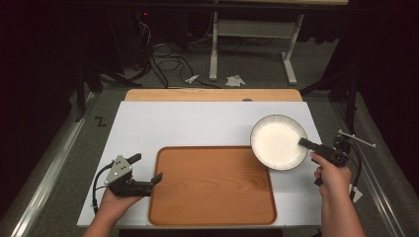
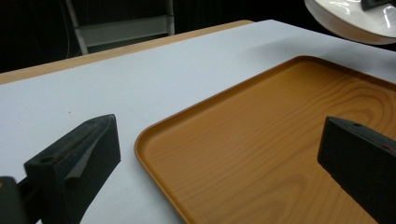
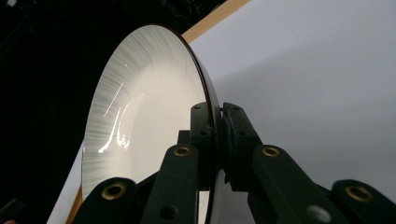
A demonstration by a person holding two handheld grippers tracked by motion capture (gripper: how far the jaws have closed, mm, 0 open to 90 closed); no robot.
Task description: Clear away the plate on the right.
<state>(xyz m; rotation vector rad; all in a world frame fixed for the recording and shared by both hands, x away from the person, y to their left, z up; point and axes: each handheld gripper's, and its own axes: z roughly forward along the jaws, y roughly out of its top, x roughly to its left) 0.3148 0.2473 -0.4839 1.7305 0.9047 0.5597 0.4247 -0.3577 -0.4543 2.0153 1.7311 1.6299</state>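
Pinching the plate [image 1: 277, 142] rim with the right gripper [image 1: 307, 143], we should keep it level over the tray [image 1: 212, 185]. Left gripper [image 1: 146, 170] waits beside the tray, jaws spread.

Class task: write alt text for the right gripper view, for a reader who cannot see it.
The right claw is shut on the rim of a white plate with a dark edge, its jaws pinching from both sides. Behind lies a white table surface.
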